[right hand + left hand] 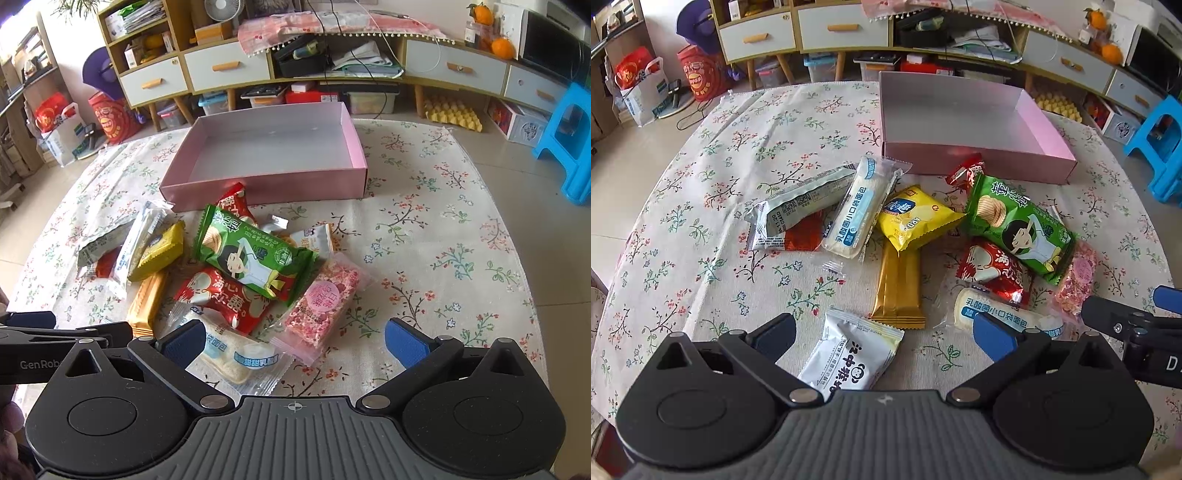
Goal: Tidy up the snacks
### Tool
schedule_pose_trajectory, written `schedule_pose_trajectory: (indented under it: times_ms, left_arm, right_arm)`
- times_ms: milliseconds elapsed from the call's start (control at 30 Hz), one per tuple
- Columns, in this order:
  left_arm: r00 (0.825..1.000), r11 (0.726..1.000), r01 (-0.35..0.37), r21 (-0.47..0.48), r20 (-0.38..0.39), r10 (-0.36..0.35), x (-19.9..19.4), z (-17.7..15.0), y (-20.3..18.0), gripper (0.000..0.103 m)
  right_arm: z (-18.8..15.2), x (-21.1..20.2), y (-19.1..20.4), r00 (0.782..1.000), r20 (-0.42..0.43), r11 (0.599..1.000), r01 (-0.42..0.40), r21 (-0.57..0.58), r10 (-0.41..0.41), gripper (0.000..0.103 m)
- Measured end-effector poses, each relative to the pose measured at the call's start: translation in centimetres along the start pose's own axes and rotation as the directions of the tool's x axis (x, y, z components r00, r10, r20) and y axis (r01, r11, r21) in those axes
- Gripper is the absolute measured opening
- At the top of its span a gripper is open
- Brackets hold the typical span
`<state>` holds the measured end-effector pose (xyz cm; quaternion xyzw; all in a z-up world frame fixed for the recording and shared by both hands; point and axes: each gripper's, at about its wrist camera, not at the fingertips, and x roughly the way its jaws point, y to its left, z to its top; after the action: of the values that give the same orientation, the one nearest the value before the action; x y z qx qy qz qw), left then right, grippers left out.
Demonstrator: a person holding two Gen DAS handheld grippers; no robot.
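Snacks lie in a loose heap on a table [701, 155] covered with a flowered cloth, ahead of both grippers. The left gripper [884, 334] is released, its 2 blue-padded fingers spread wide and holding nothing; a white packet with a monkey face [855, 356] lies on the cloth between them, touching neither as far as can be seen. Just ahead of that packet lies a gold wafer pack [897, 284], with a yellow packet [916, 218] overlapping its far end. Further ahead and to the left of this gripper are a white bread roll pack [855, 210] and a silver packet [798, 206] side by side.

The right gripper [295, 341] is also released, fingers wide apart and empty. Another bread roll pack [240, 360] lies just ahead of its left finger, and a pink crumbly bar in a clear bag [325, 302] lies ahead near the middle of its opening. Beyond these, a green chip bag [255, 254] rests on top of a red packet [221, 299].

Past the heap, an open pink box [266, 186] sits with nothing visible inside; a small red packet [234, 201] leans against its near wall.
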<state>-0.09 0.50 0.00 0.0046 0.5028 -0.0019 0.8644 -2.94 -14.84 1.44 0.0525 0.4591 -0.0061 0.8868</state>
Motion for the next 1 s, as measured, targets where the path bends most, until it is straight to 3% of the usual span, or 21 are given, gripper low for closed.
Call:
schedule_pose_trajectory:
  times_ms: [1000]
  left_arm:
    - [1.000,1.000,0.002,-0.005,0.003,-0.002,-0.08,0.08,0.13,0.102]
  right_arm:
    - [-0.03,0.03,-0.06,1.000,0.001,1.000,-0.002,0.001,0.002,0.103]
